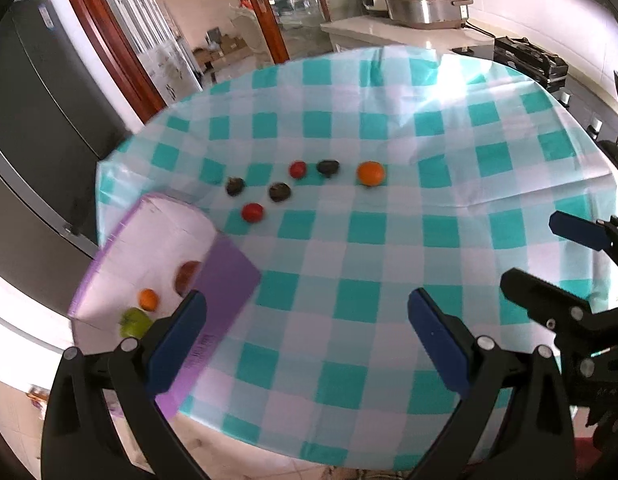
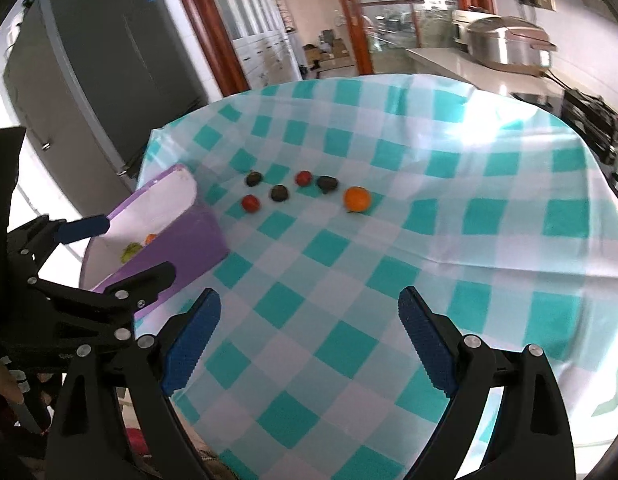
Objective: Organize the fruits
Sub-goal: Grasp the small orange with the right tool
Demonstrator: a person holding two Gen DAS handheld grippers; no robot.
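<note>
Above the checked tablecloth (image 2: 389, 240) both grippers — left gripper (image 1: 307, 340), right gripper (image 2: 309, 336) — gape wide, empty.

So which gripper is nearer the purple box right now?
Left. The left gripper hangs at the purple box, one finger overlapping its near wall. The right gripper sits farther to the right over the checked cloth. Both are open and empty.
</note>
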